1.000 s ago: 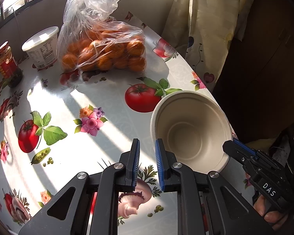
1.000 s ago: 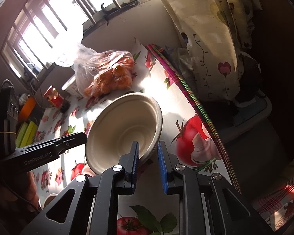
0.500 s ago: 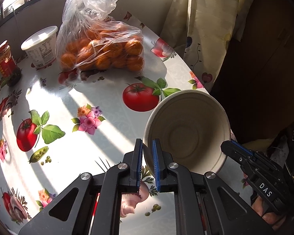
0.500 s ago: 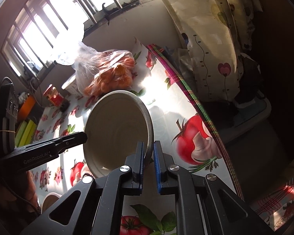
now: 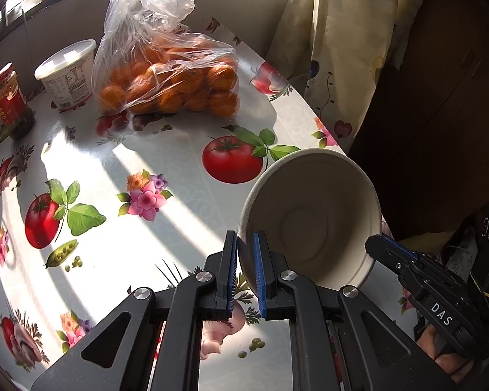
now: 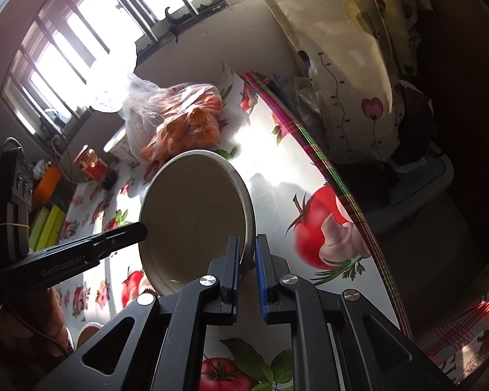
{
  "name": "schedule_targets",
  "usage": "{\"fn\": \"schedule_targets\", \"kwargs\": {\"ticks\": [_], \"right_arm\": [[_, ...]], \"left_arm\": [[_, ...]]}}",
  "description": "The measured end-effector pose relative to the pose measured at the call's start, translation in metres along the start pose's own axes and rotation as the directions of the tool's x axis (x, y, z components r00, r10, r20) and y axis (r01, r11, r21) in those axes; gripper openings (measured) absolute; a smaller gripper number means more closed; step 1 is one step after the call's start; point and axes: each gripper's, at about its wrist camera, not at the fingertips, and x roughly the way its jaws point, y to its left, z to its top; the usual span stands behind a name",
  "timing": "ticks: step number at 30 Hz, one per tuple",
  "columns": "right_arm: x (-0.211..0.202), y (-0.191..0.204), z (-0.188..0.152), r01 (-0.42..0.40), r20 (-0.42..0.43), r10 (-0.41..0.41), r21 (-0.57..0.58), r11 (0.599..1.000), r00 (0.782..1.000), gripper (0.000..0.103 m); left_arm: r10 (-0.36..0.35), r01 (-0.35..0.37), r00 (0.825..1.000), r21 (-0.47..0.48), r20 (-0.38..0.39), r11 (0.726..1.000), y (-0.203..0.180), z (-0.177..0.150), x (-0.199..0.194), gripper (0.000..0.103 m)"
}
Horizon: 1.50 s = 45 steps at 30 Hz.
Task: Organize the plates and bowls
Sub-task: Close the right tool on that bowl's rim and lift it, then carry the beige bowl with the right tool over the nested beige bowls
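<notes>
A beige paper bowl is held off the flowered tablecloth, tilted on its side. My left gripper is shut on the bowl's near rim. My right gripper is shut on the opposite rim of the same bowl. The right gripper also shows at the lower right of the left wrist view. The left gripper shows at the left of the right wrist view.
A plastic bag of oranges sits at the back of the table, with a white tub and a red jar to its left. The table edge and a curtain lie to the right.
Both grippers closed on the bowl's rim. The bowl was lifted off the table and tipped onto its side.
</notes>
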Motion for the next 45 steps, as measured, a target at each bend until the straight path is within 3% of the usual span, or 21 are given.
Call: {"fn": "schedule_targets", "kwargs": {"ticks": [45], "right_arm": [[-0.078,0.043,-0.037,-0.063,0.078,0.066,-0.038,0.997,0.995,0.01]], "left_arm": [[-0.037,0.039,0.993,-0.014,0.109,0.999,0.001,-0.045,-0.081,0.011]]}}
